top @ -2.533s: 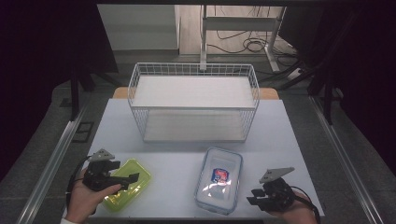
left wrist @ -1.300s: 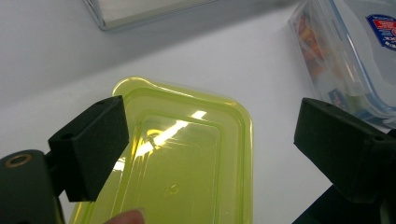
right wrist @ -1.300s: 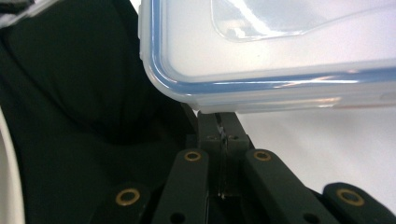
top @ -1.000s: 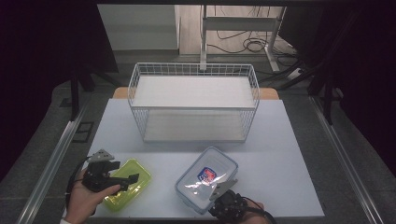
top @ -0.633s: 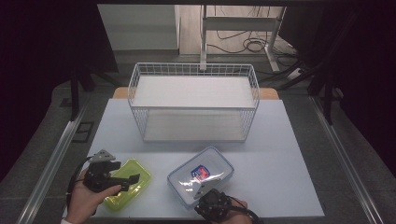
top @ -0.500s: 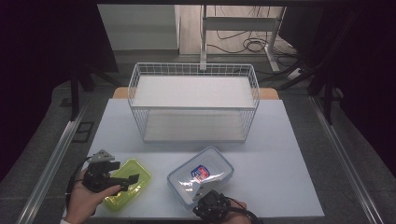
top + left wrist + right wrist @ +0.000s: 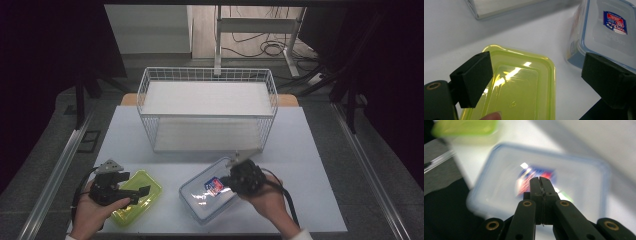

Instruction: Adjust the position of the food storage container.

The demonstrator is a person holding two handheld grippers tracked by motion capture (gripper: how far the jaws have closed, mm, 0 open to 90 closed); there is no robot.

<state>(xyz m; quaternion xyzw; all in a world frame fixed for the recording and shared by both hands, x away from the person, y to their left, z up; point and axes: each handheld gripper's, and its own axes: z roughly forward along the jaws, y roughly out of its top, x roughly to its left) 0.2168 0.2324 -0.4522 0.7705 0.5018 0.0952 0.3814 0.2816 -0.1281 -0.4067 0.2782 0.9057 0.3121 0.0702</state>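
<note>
Right gripper view: right gripper (image 7: pixel 540 180) jaws clenched w/ nothing between, over clear box (image 7: pixel 499 182) label. Left gripper view: left gripper (image 7: pixel 536 77) jaws spread wide over green box (image 7: pixel 524 87). High view adds 1 wire basket (image 7: pixel 207 75) further back; 2 boxes near desk (image 7: pixel 310 150) front edge.

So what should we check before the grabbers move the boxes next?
1. Left gripper open wide enough for the green box: ok.
2. Right gripper open: not ok, jaws pressed together over the clear box.
3. Clear box's lid on: ok.
4. Wire basket has room inside: ok.
5. Boxes apart from each other: ok, table shows between them.
6. Green box's lid clipped shut: cannot tell.
</note>
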